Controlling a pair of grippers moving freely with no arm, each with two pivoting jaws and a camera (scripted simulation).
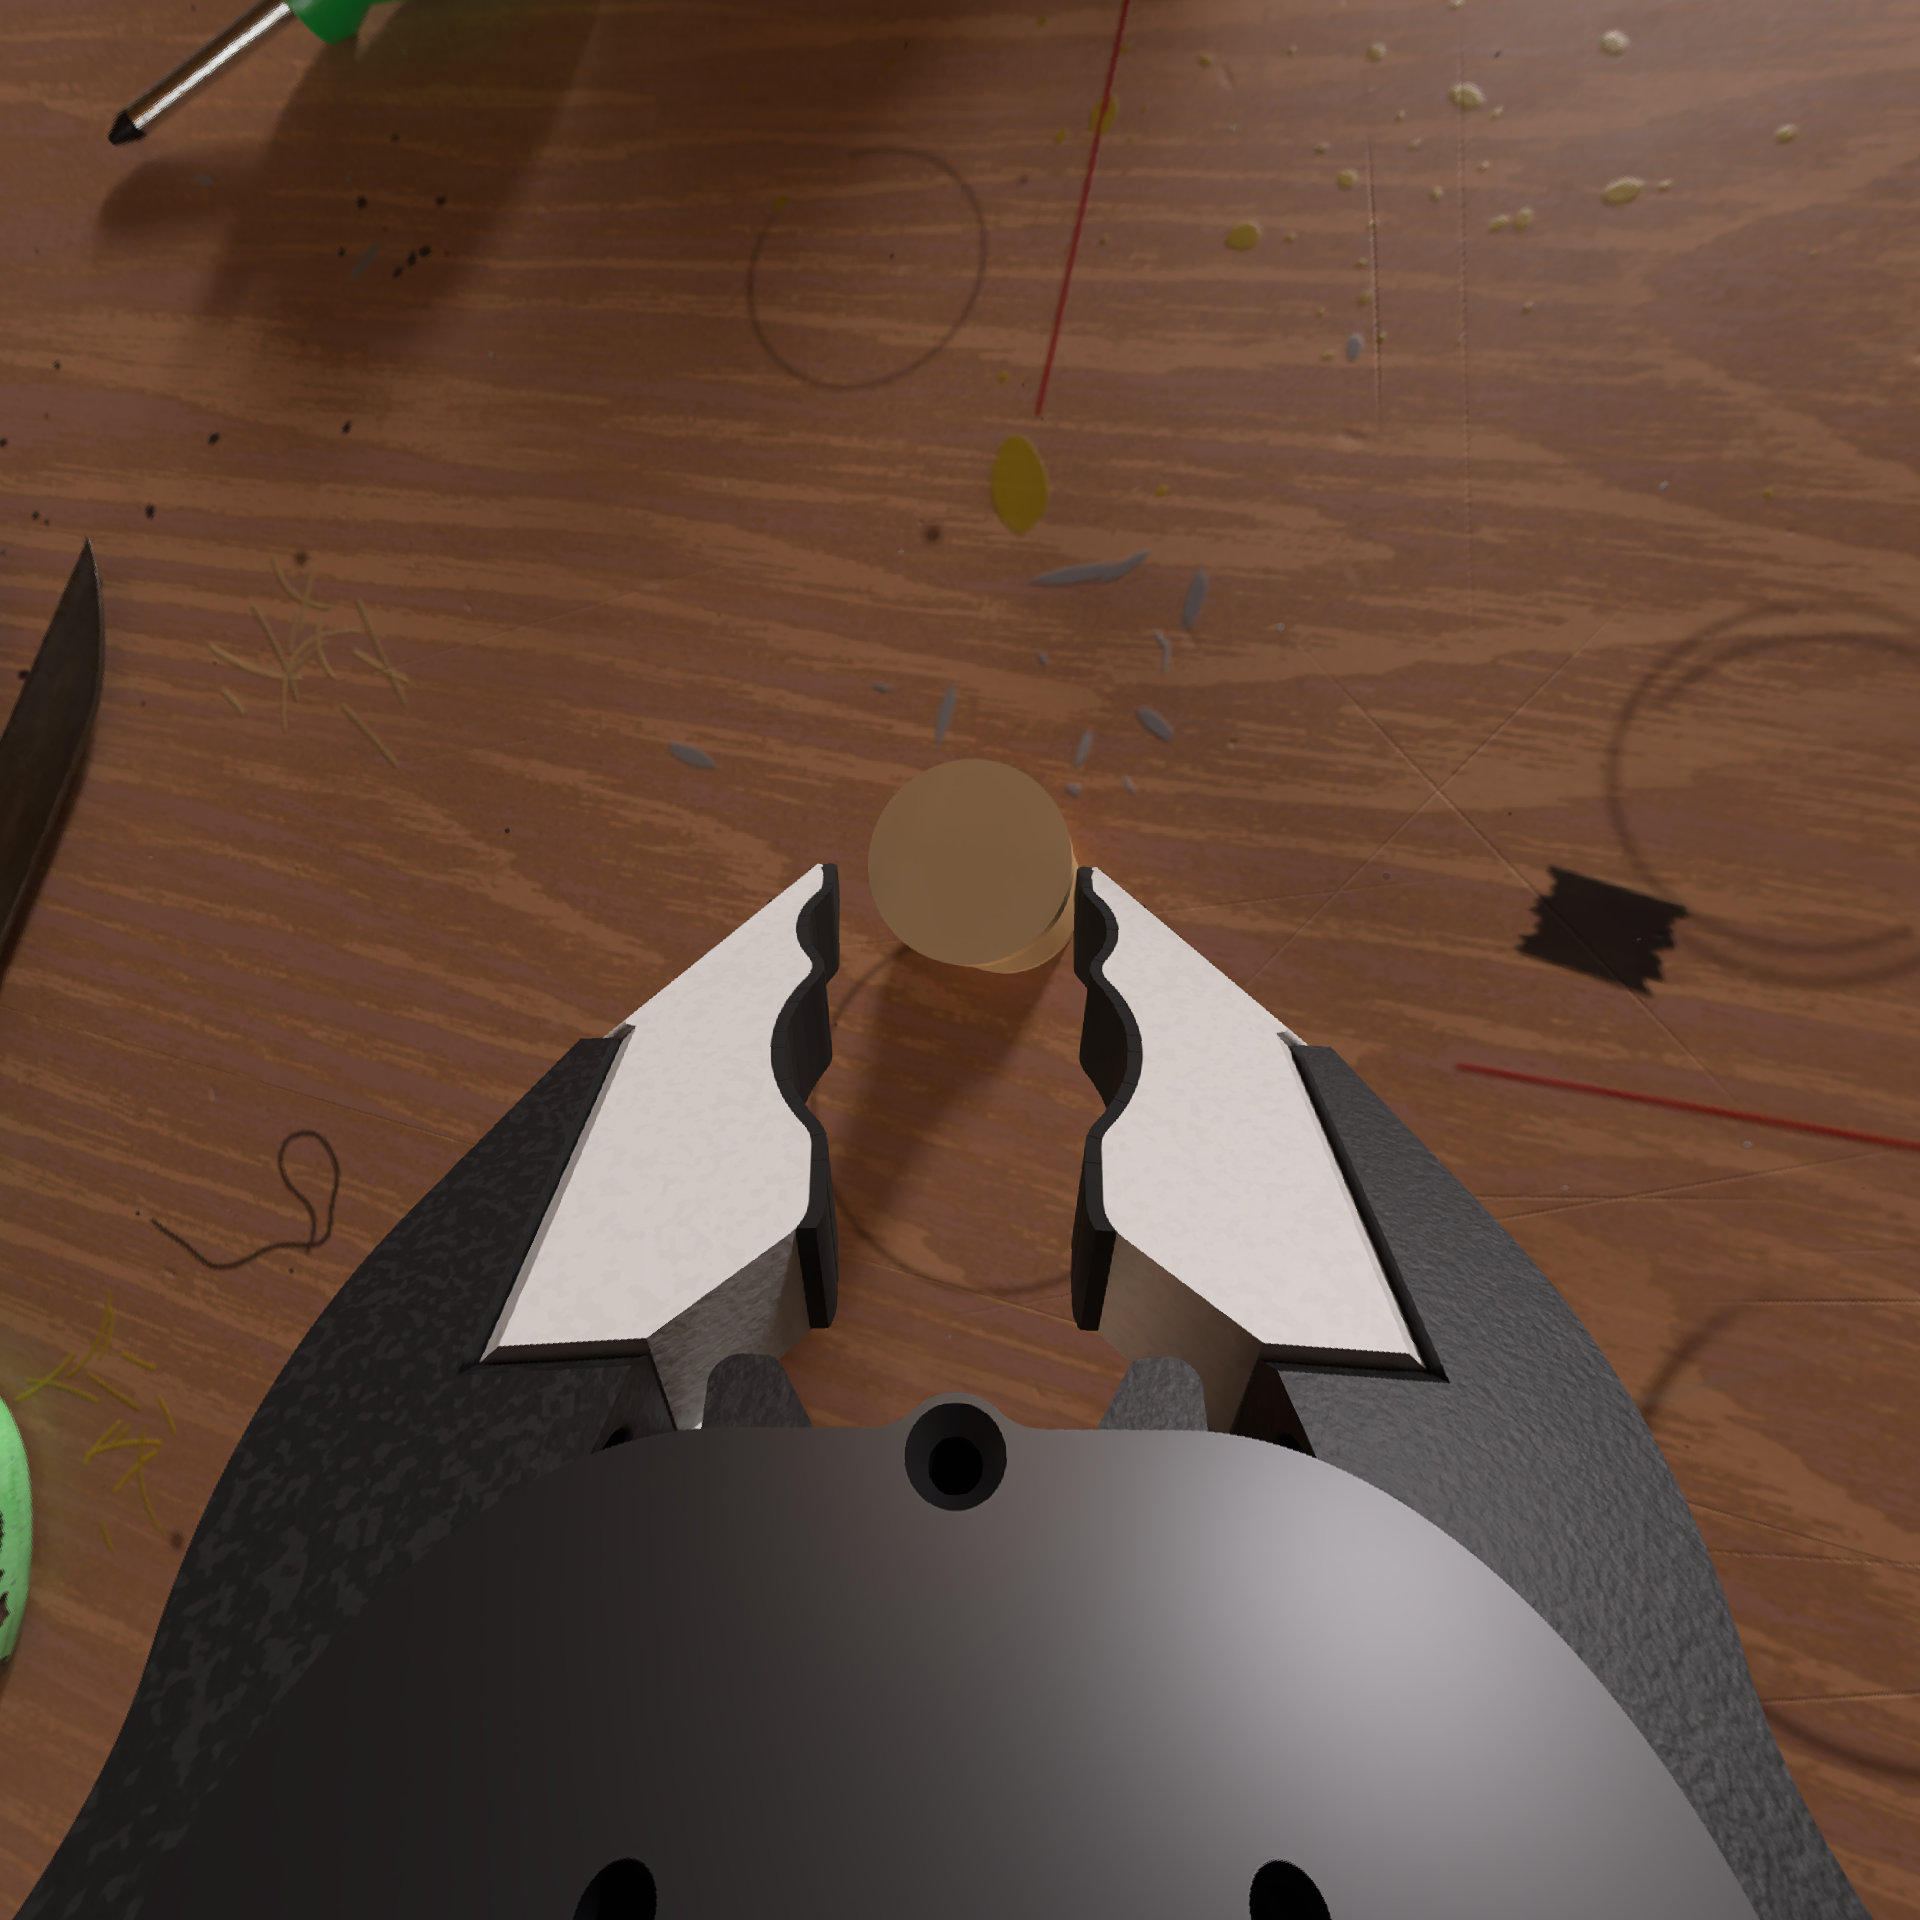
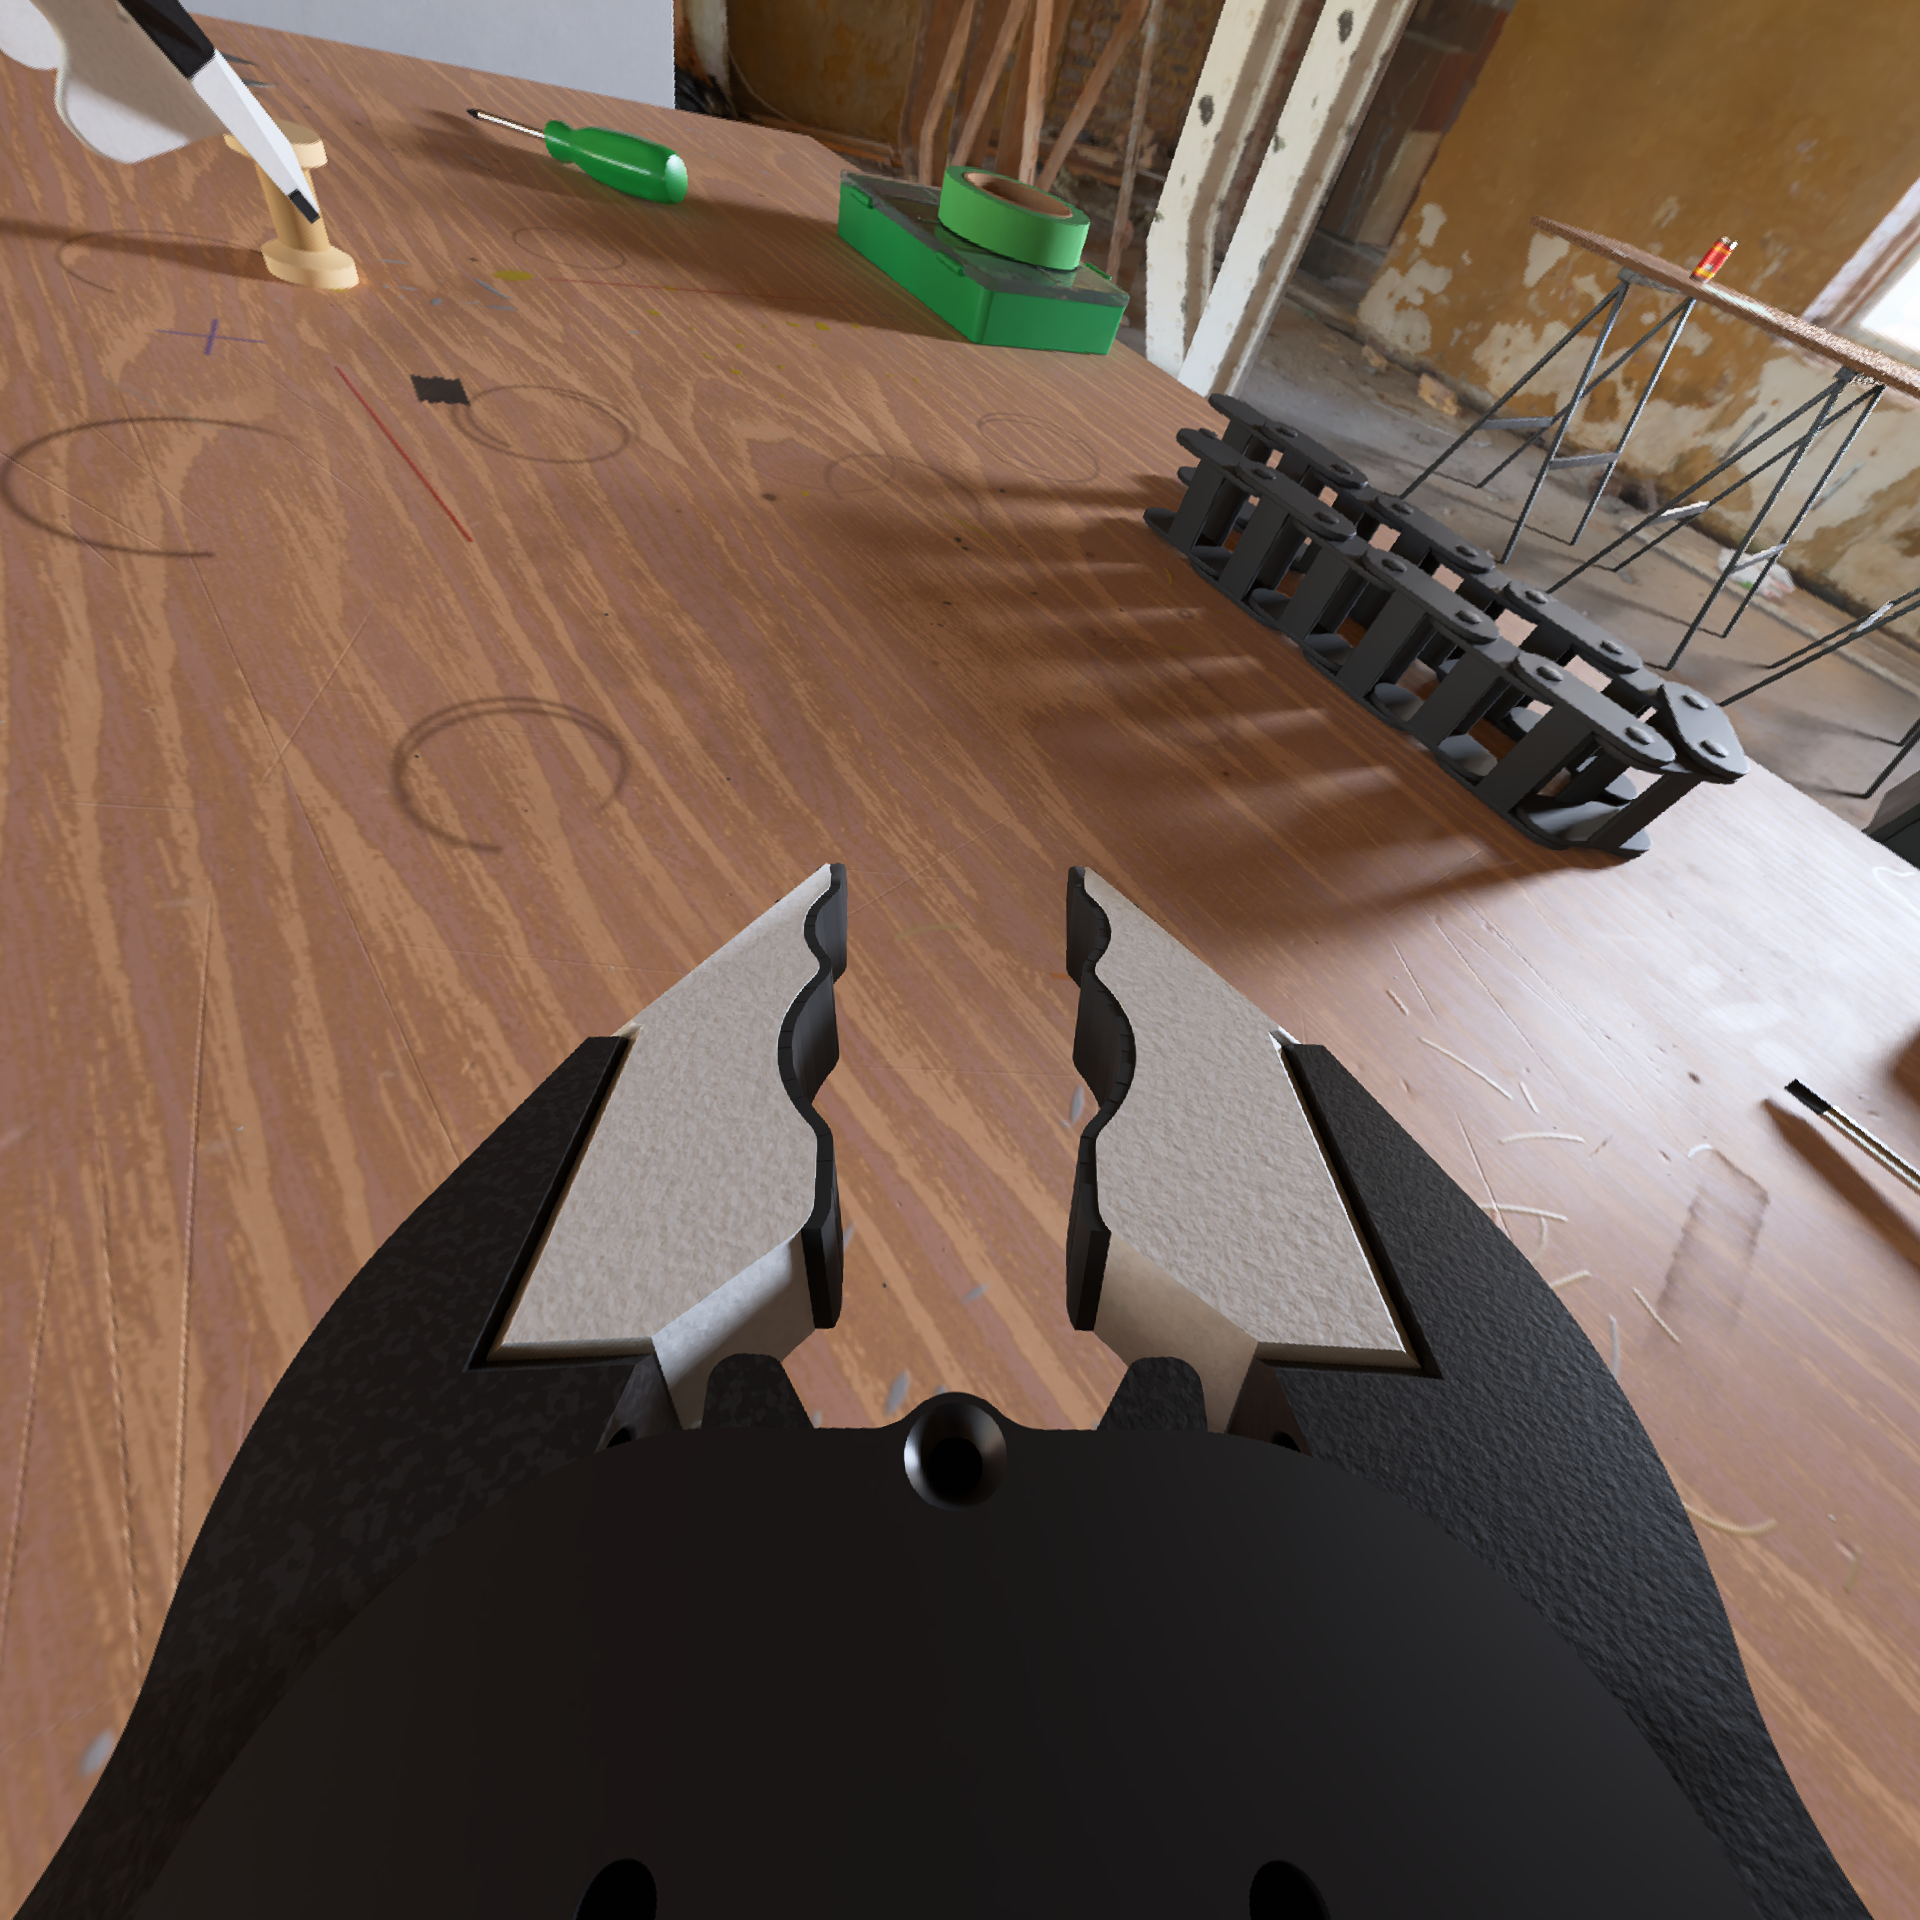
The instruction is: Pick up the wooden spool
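Observation:
The wooden spool (image 1: 971, 862) stands upright on the wooden table (image 1: 520, 416), seen from above in the left wrist view. My left gripper (image 1: 956, 883) is open, pointing down, with its fingertips (image 1: 821, 904) on either side of the spool and not closed on it. In the right wrist view the spool (image 2: 312, 255) stands at the far top left, with a finger of the left gripper (image 2: 249, 114) reaching down beside its stem. My right gripper (image 2: 956, 883) is open and empty, low over the table, far from the spool.
A green screwdriver (image 2: 613, 156) lies beyond the spool, also in the left wrist view (image 1: 239, 52). A green box (image 2: 977, 301) carries a green tape roll (image 2: 1013, 213). A black cable chain (image 2: 1455, 623) lies near the table's right edge. A knife blade (image 1: 52, 727) lies left.

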